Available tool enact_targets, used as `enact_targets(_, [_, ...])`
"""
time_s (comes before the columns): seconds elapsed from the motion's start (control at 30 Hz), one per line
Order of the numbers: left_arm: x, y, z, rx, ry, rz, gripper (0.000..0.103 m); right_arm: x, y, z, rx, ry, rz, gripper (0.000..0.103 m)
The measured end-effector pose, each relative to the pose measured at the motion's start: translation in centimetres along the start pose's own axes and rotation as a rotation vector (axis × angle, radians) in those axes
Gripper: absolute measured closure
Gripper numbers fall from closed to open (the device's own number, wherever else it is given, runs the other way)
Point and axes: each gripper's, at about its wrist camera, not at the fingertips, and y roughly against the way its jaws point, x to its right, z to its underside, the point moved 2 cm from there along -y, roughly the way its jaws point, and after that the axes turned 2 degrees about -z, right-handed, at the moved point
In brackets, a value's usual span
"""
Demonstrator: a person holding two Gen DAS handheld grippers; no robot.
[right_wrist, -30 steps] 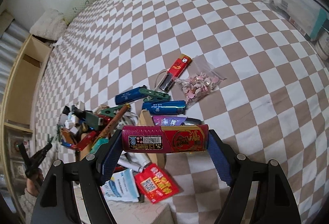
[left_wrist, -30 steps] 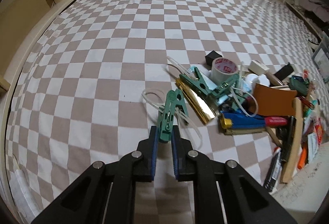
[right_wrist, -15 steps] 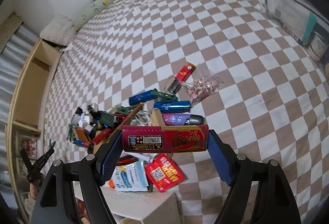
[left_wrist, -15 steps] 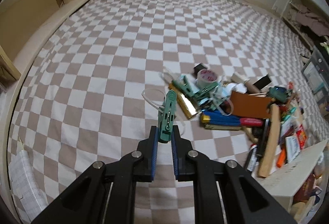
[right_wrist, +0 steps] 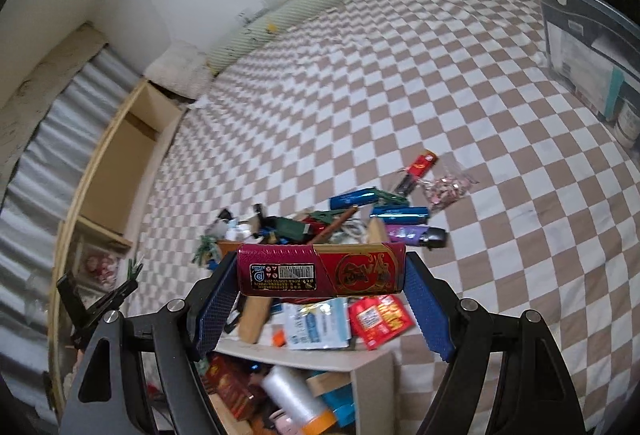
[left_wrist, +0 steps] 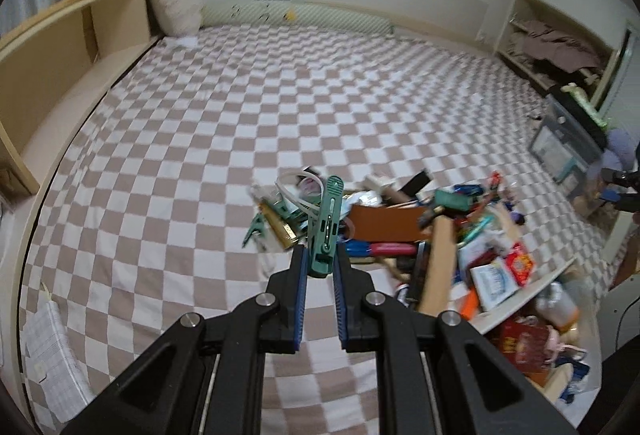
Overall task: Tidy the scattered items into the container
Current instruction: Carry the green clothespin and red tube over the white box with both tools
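Note:
My left gripper [left_wrist: 321, 259] is shut on a green clothespin [left_wrist: 326, 229] and holds it up above the checkered sheet, with a white zip tie [left_wrist: 298, 195] looped behind it. My right gripper [right_wrist: 320, 275] is shut on a long red box [right_wrist: 320, 267] by its two ends, held above the open beige container [right_wrist: 372, 383]. The container also shows at the lower right of the left wrist view [left_wrist: 524, 299], with several items inside. A pile of scattered items lies on the sheet in the left wrist view [left_wrist: 400, 219] and in the right wrist view [right_wrist: 340, 219].
A wooden shelf unit [left_wrist: 60, 75] runs along the left side. A dark storage box [right_wrist: 588, 35] stands at the right. A bag of small pink bits [right_wrist: 446, 187] and a red lighter [right_wrist: 422, 163] lie apart from the pile. A white pillow [left_wrist: 176, 7] sits at the far wall.
Both grippers have risen, so the pile looks smaller and farther. The left one lifted the green clothespin off the sheet. The right one carried the red box back over the container.

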Motion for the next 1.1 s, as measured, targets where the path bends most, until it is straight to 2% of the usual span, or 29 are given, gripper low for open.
enact_targets(0.33, [4.3, 5.1, 0.4, 0.083, -0.055, 0.108, 0.090, -2.2, 2.0, 3.1, 0.002, 0.040, -0.095, 0.023])
enact_targets(0.53, [7.6, 7.5, 1.9, 0.081, -0.118, 0.177, 0.090, -3.6, 2.6, 4.7, -0.021, 0.054, -0.156, 0.023])
enact_targets(0.73, [10.5, 7.6, 4.1, 0.020, -0.199, 0.219, 0.090, -5.0, 2.5, 6.5, -0.064, 0.083, -0.205, 0.023])
enact_targets(0.8, [11.1, 7.2, 4.7, -0.007, -0.215, 0.213, 0.090, -5.3, 2.3, 7.0, -0.082, 0.093, -0.209, 0.023])
enact_targets(1.1, [13.2, 3.8, 8.1, -0.179, -0.296, 0.217, 0.090, -5.6, 0.8, 8.6, -0.156, 0.099, -0.205, 0.023])
